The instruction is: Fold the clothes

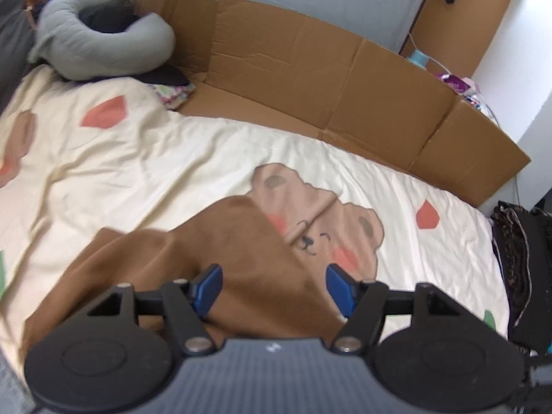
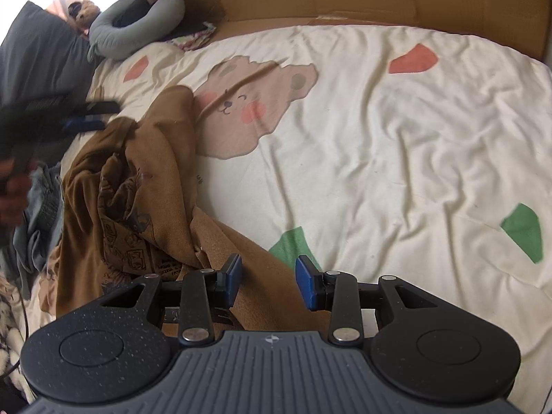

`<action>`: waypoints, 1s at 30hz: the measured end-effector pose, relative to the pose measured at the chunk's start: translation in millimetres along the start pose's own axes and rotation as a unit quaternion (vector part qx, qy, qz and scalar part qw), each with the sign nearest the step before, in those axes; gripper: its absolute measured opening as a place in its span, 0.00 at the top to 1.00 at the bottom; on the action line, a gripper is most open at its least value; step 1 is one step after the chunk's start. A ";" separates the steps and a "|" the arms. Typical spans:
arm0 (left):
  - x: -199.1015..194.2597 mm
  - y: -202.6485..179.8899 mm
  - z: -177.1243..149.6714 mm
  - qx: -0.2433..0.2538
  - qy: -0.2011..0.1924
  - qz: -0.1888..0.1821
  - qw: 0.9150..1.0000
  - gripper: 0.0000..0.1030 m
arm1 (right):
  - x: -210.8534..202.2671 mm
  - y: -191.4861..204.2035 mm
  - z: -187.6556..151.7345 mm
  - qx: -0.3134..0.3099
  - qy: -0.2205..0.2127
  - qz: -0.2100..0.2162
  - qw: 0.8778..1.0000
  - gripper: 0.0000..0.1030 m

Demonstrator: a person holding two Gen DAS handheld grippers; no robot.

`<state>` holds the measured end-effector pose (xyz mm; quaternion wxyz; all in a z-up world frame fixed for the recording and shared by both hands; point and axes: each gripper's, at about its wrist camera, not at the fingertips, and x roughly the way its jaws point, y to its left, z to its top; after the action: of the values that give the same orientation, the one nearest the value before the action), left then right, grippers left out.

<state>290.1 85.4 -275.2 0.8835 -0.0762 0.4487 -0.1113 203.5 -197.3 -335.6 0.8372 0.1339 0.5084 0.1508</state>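
A brown garment (image 1: pixel 193 262) lies crumpled on a cream bedsheet (image 1: pixel 145 158) printed with a bear. In the left wrist view my left gripper (image 1: pixel 274 288) is open, its blue pads (image 1: pixel 208 291) standing wide apart over the brown cloth, which runs between them. In the right wrist view the same brown garment (image 2: pixel 138 189) is bunched at the left, with dark printed drawings on it. My right gripper (image 2: pixel 268 283) is open above a fold of that cloth near the bed's front edge. The left gripper (image 2: pixel 82 117) shows blurred at the left, held by a hand (image 2: pixel 12 189).
Flattened cardboard (image 1: pixel 310 79) stands along the bed's far side. A grey curved pillow (image 1: pixel 100 48) and a small patterned cloth (image 1: pixel 172 93) lie at the head. Dark clothes (image 1: pixel 521 252) are stacked off the right edge. Grey garments (image 2: pixel 38 217) lie left of the brown one.
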 end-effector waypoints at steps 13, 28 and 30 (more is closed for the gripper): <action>67.2 -15.6 2.8 -0.006 0.024 0.076 0.997 0.41 | 28.6 10.4 7.3 -0.022 0.006 0.019 1.000 0.60; 24.9 11.7 -12.6 -0.064 -0.001 0.051 0.997 1.00 | 33.7 25.7 18.5 -0.037 0.009 0.074 0.997 0.60; 18.8 10.0 -12.7 -0.070 -0.003 0.038 0.997 1.00 | 33.1 28.0 19.3 -0.038 0.007 0.086 0.996 0.60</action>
<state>291.9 89.6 -299.5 0.8808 -0.1213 0.4554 -0.0457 231.9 -160.1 -343.3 0.8217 0.1444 0.4952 0.2422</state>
